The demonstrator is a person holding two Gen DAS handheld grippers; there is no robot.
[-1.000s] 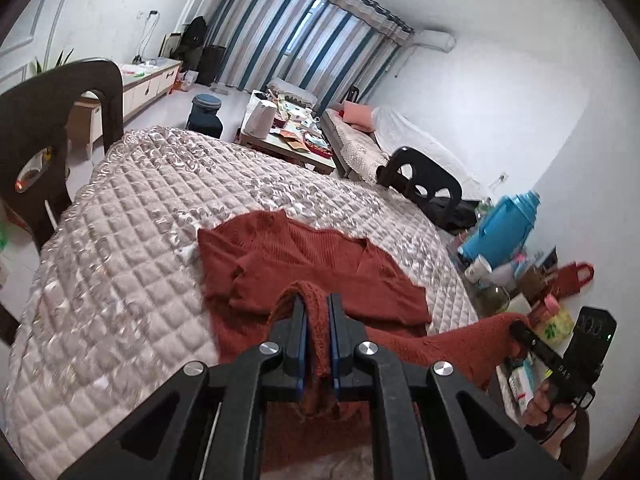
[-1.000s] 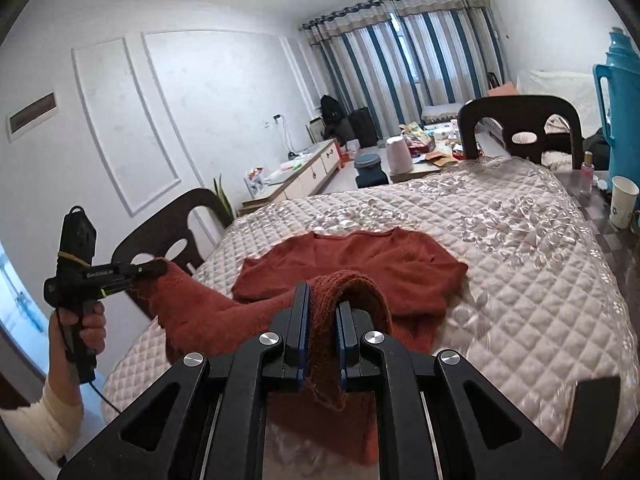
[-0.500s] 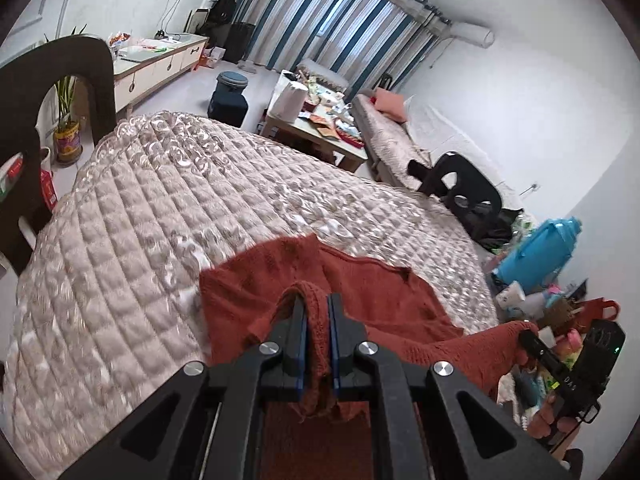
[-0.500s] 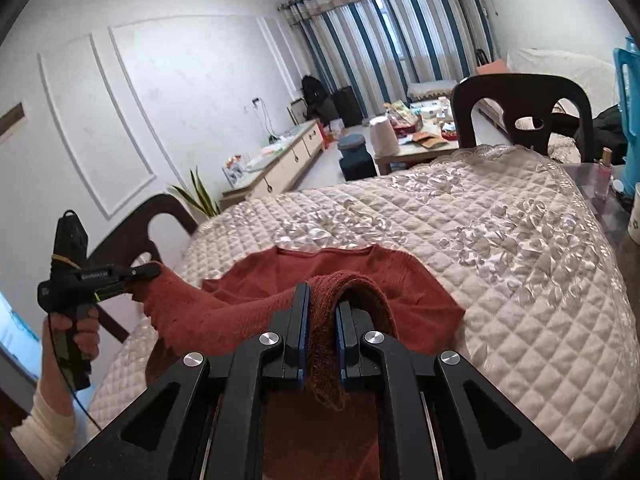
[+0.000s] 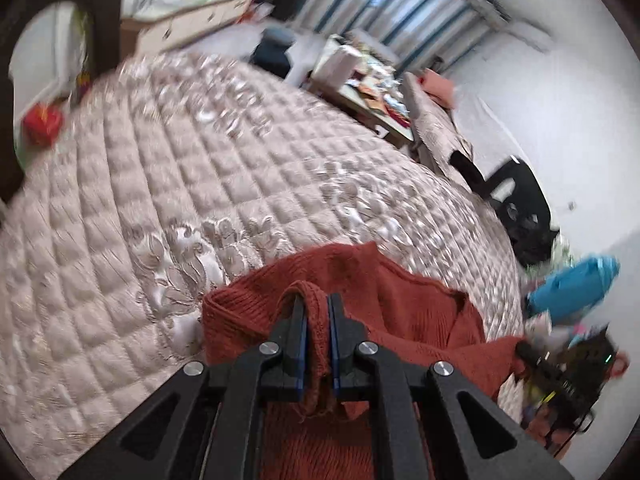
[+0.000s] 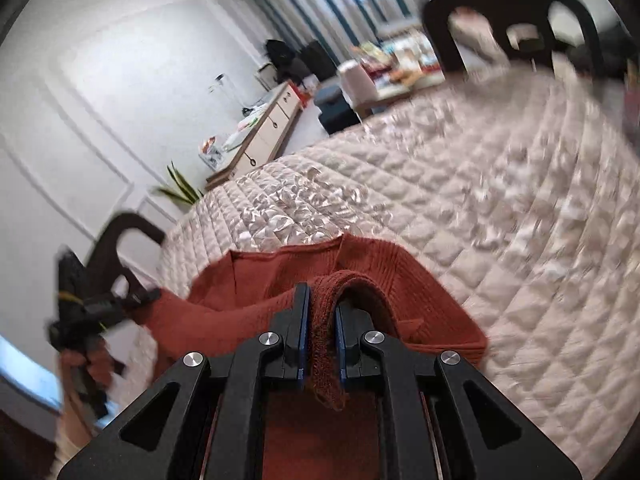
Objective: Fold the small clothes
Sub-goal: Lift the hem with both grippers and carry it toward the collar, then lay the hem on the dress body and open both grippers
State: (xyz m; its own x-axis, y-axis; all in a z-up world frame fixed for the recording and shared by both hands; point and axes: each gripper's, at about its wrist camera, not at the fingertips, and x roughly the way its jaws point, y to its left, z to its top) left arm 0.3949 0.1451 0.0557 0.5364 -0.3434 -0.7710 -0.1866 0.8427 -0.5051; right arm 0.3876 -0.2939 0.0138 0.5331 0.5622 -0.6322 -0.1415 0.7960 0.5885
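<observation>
Over the quilted worktop (image 5: pixel 168 184), both my tongs (image 5: pixel 317 320) (image 6: pixel 322 320) pinch the rust sweater's (image 5: pixel 384 296) hem, first fold underway, unfinished.

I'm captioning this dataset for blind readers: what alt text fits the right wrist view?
The right gripper has its jaws shut on a fold of a rust-red knit sweater over a quilted beige cover. At left the left gripper pinches the same sweater.
</observation>
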